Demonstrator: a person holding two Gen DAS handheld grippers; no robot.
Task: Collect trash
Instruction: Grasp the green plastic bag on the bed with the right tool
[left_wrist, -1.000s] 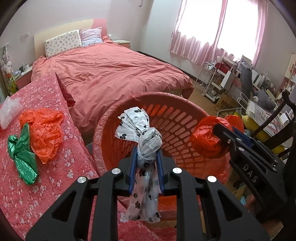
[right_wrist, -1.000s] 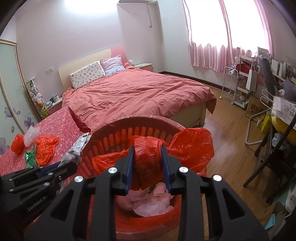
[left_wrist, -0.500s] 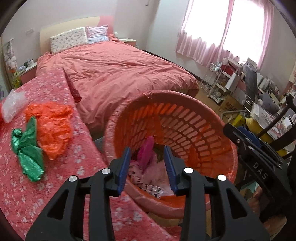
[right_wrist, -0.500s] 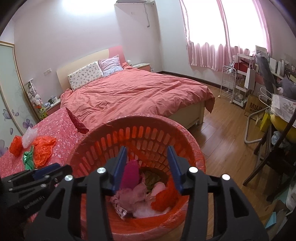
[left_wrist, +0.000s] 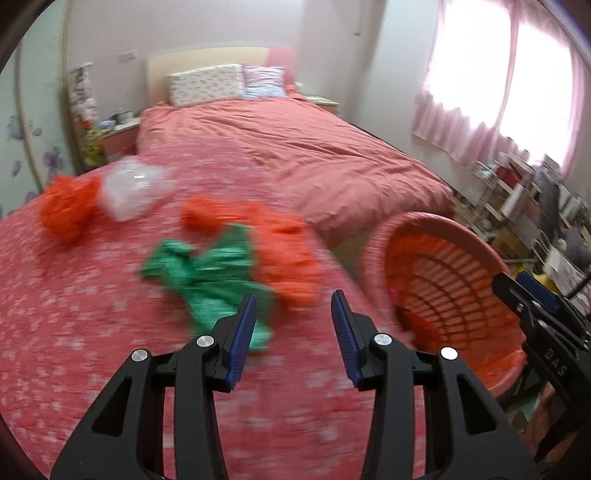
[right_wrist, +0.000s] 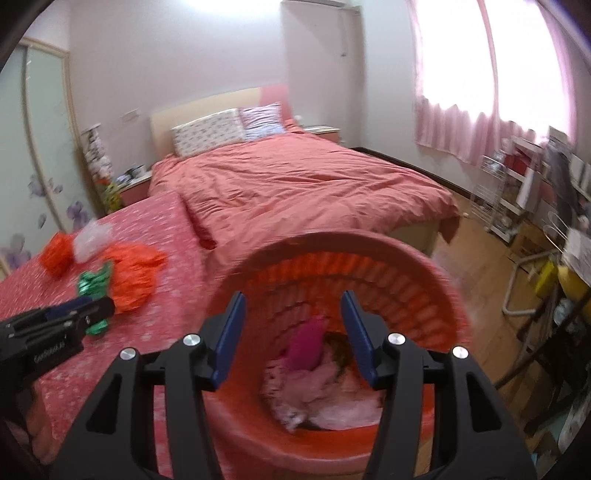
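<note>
My left gripper (left_wrist: 293, 306) is open and empty above the red flowered table cover (left_wrist: 74, 332), just short of a green bag (left_wrist: 207, 273) and an orange bag (left_wrist: 284, 251). A second orange bag (left_wrist: 64, 210) and a clear bag (left_wrist: 135, 190) lie farther left. My right gripper (right_wrist: 291, 314) is open and empty over the red basket (right_wrist: 436, 280), which holds pink, white and magenta trash (right_wrist: 310, 373). The basket also shows in the left wrist view (left_wrist: 461, 236), and the bags show in the right wrist view (right_wrist: 133, 269).
A large bed with a red quilt (right_wrist: 295, 184) stands behind the table and basket. At the right are wooden floor (right_wrist: 476, 251), a wire rack (right_wrist: 491, 199), a cluttered desk and chair legs (right_wrist: 517, 280). A wardrobe door (right_wrist: 48, 147) is at the left.
Both grippers opened and dropped their bags into the basket. The left gripper then swung left from the basket toward the bags on the table. The right gripper stays over the basket, opened wider.
</note>
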